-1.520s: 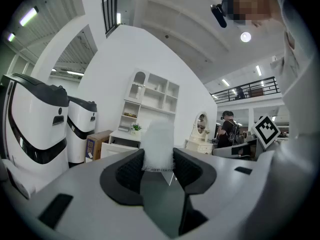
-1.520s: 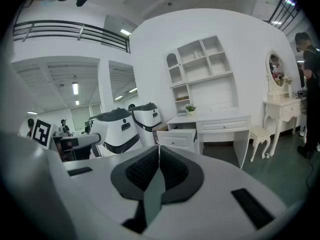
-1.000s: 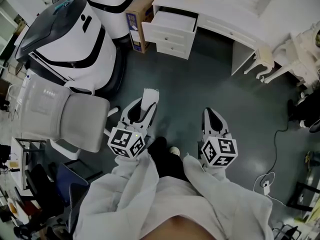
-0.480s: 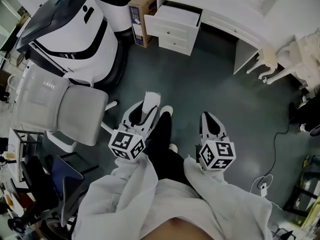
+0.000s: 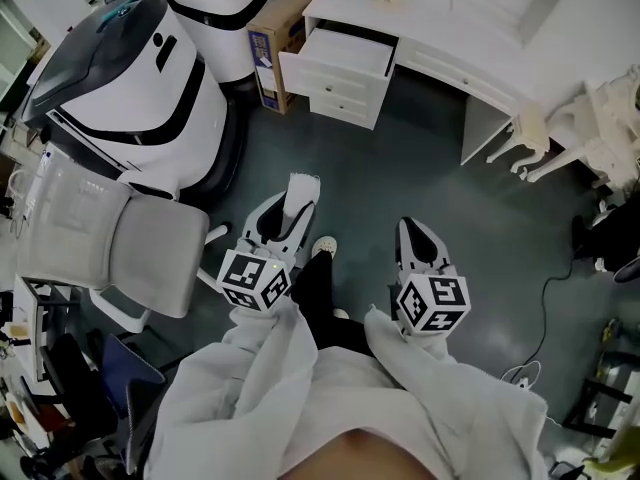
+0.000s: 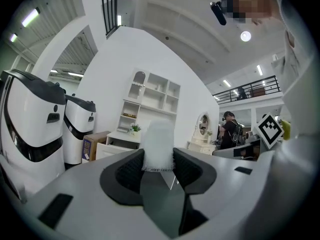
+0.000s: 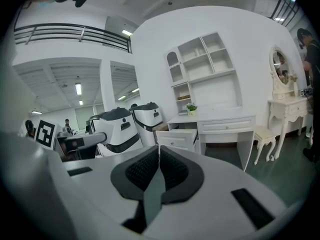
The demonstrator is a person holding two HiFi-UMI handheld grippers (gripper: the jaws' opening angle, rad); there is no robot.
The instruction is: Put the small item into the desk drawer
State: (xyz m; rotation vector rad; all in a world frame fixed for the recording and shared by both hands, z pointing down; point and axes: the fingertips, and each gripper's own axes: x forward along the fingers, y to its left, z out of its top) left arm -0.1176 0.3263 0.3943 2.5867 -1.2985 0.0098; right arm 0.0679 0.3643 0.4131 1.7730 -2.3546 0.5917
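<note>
- While the left gripper [image 5: 285,220] clamps it between part-closed jaws, the small white item [image 5: 303,189] sticks out past the tips, above the grey floor [image 5: 420,168].
- Right gripper [image 5: 420,238]: jaws pressed together, nothing between them.
- Desk [image 5: 480,23] stands at the far side; its top drawer [image 5: 345,50] is pulled open, well apart from the item.
- Office chair [image 5: 120,238] near left; cardboard box [image 5: 275,36] just left of the drawer.

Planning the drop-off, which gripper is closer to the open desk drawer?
Left. The left gripper is almost straight below the drawer in the head view; the right gripper sits lower and further right.
</note>
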